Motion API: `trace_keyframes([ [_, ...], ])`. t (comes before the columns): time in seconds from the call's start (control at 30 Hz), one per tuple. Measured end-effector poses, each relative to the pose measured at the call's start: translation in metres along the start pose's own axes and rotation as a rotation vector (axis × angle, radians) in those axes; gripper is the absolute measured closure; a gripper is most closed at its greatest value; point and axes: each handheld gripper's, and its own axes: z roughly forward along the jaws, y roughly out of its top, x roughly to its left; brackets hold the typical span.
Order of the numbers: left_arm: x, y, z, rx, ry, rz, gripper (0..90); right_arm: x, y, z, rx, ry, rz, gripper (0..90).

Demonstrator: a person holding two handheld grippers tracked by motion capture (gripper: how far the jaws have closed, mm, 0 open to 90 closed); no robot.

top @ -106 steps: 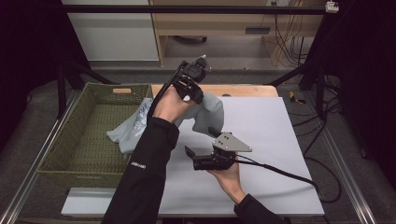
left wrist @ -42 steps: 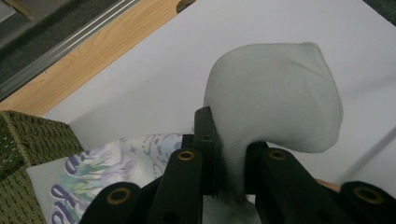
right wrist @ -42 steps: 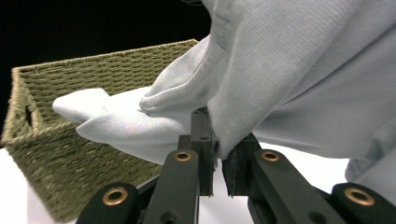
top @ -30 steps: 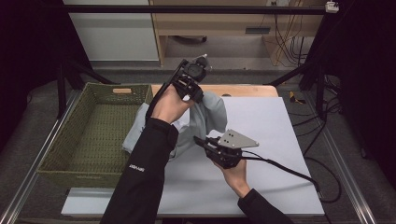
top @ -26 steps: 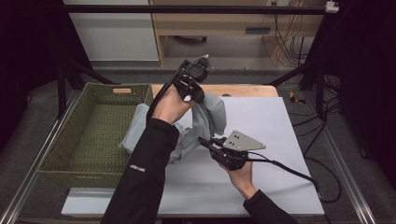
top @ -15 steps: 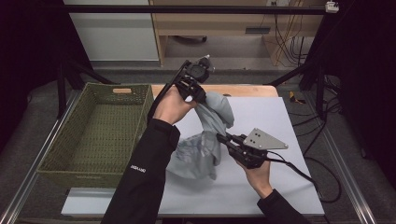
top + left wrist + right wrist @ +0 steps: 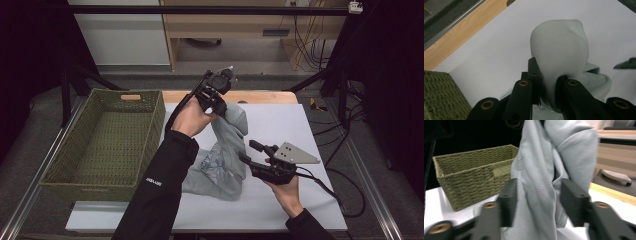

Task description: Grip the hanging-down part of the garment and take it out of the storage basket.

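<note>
a pale grey-green garment hangs from the left gripper, whose jaws are pinched tight on a fold of its cloth, raised above the white table; below that claw the fabric drapes down and bunches on the tabletop. the right gripper sits low beside the heap, jaws spread wide with a hanging fold between them, not clamped. a green woven basket stands left of both claws, on the table's edge.
</note>
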Motion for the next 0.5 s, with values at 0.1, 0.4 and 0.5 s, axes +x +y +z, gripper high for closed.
trace_keyframes([
  [0.1,0.001,0.0,0.003,-0.009,-0.008,-0.005,81.7,-0.003,-0.001,-0.004,-0.006,-0.031,0.004,28.0],
  [0.4,-0.003,-0.005,0.013,-0.013,-0.03,0.023,81.6,-0.014,-0.012,-0.023,-0.041,-0.153,0.03,1.9],
  [0.5,-0.004,-0.007,0.017,-0.01,-0.04,0.022,81.6,-0.018,-0.015,-0.027,-0.057,-0.155,0.03,1.6],
])
